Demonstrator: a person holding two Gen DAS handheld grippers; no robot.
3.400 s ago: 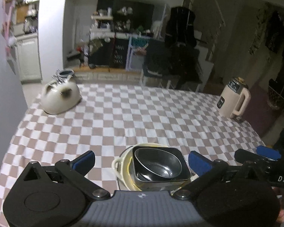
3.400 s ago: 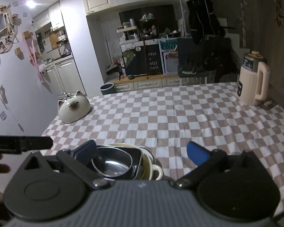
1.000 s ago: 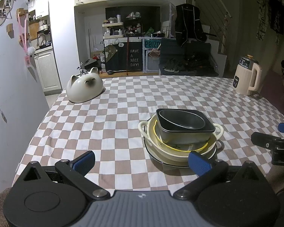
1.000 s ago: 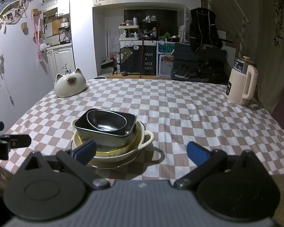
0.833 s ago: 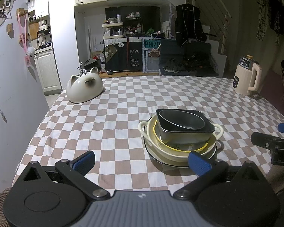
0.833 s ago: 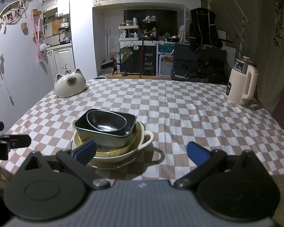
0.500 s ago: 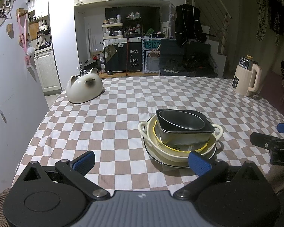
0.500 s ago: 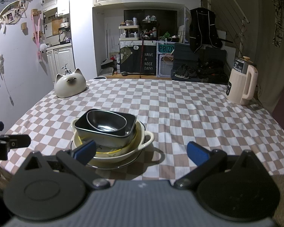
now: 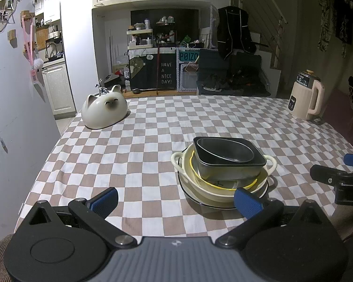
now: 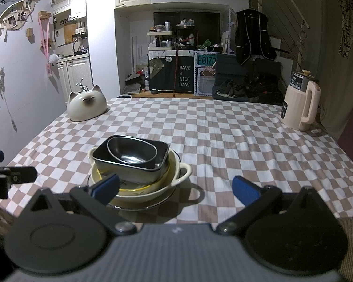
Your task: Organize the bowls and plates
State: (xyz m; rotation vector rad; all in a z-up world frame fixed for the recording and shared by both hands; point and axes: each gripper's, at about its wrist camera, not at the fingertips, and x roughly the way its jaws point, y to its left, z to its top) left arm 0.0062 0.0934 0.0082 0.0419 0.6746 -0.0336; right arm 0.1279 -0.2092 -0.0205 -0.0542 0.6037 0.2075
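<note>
One stack of dishes stands on the checkered tablecloth [image 9: 141, 155]. A dark plate [image 9: 200, 202] is at the bottom, a cream two-handled bowl [image 9: 209, 191] on it, a yellow-rimmed bowl [image 9: 200, 177] inside that, then a dark rectangular dish [image 9: 226, 171] holding a small metal oval bowl [image 10: 131, 151]. My left gripper [image 9: 175, 198] is open, near the table's front edge, just short of the stack. My right gripper [image 10: 175, 188] is open too, with the stack in front of its left finger. Each gripper shows at the edge of the other's view.
A white cat-shaped ceramic piece [image 9: 104, 109] sits at the table's far left corner. A cream electric kettle [image 9: 306, 99] stands at the far right edge. A wall [image 9: 16, 98] runs along the table's left side. Shelves and a hung jacket fill the room behind.
Over the last second nothing has visibly moved. Compared with 3.4 s ago, both grippers have drawn back from right over the stack to the table's near edge.
</note>
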